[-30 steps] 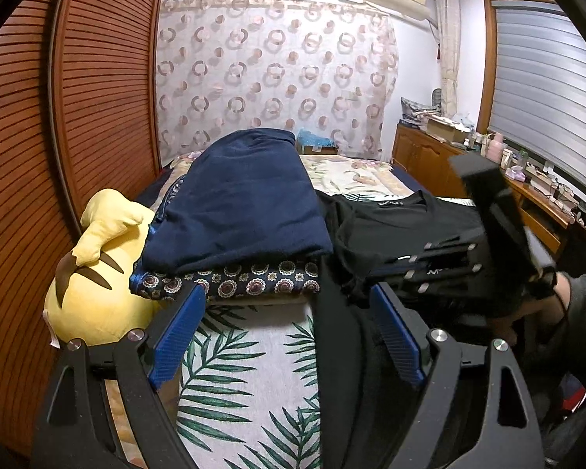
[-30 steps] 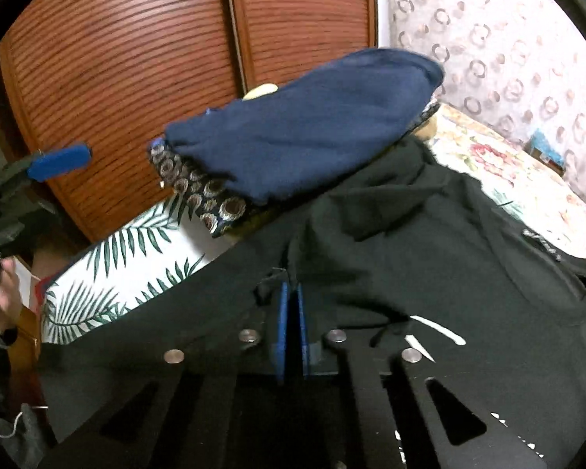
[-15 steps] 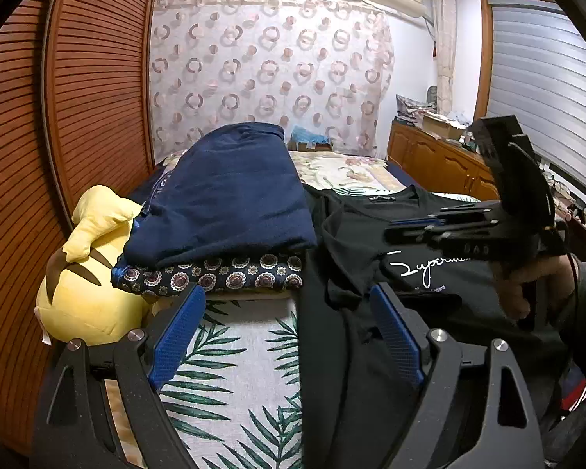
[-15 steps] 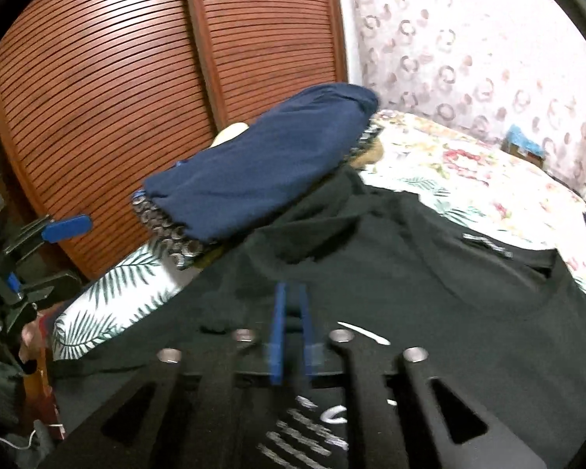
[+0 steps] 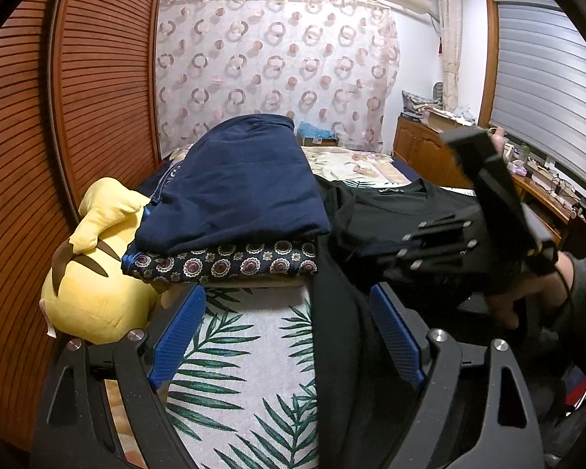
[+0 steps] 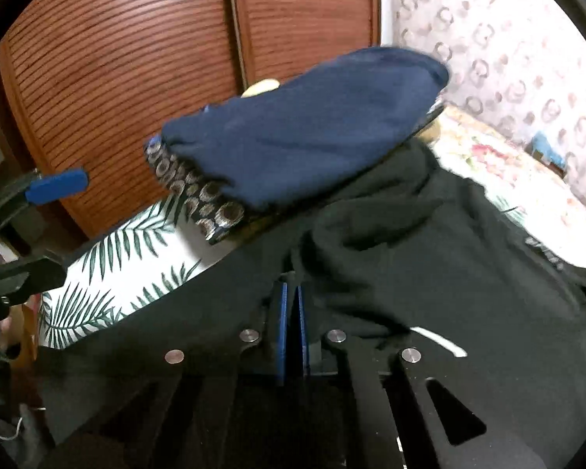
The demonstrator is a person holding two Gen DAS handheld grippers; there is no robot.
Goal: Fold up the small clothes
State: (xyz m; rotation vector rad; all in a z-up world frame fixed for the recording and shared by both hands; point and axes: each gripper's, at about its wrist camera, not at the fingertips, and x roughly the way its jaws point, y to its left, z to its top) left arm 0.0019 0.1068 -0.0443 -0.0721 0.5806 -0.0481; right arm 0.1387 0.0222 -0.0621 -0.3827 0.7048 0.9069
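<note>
Right claw (image 6: 291,312) clamped on black t-shirt (image 6: 429,273) spread across bed (image 5: 234,336); left claw (image 5: 285,336) wide apart, holding nothing. Navy folded stack (image 5: 238,191) and yellow plush (image 5: 93,273) crowd bed's left side.

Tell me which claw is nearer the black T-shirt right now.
Right. The right claw is shut on the black T-shirt, pinching its fabric. The left claw is open, with the shirt's hanging edge between its blue pads but not gripped.
</note>
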